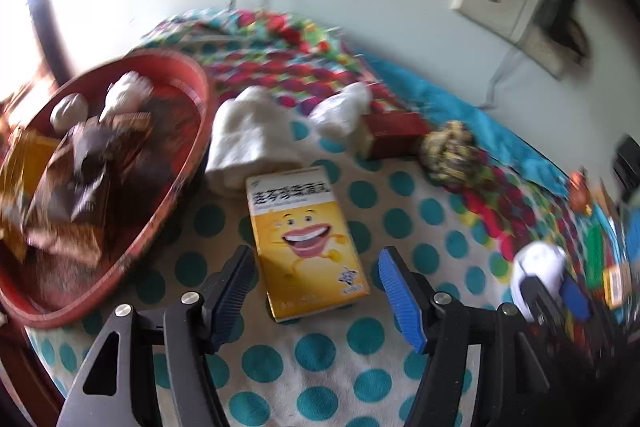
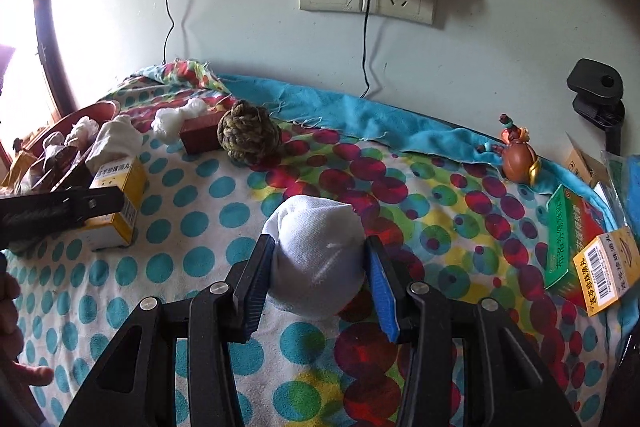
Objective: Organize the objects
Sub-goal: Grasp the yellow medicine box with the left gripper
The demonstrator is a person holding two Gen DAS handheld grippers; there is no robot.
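Mid-sort: the right claw point(image 2: 318, 269) is clamped on the white sock ball point(image 2: 316, 259) resting on the spotted cloth point(image 2: 200, 259), while the left claw point(image 1: 316, 291) stands apart around the yellow box point(image 1: 306, 239) (pads not touching); next, close and carry to the red basket point(image 1: 192, 147) left of it

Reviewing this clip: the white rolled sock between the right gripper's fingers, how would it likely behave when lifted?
The white rolled sock looks soft and bulges between the right gripper pads, so it would probably squash rather than slip. It seems light for its size. Being rounded, it might roll a little on the dotted cloth if let go.
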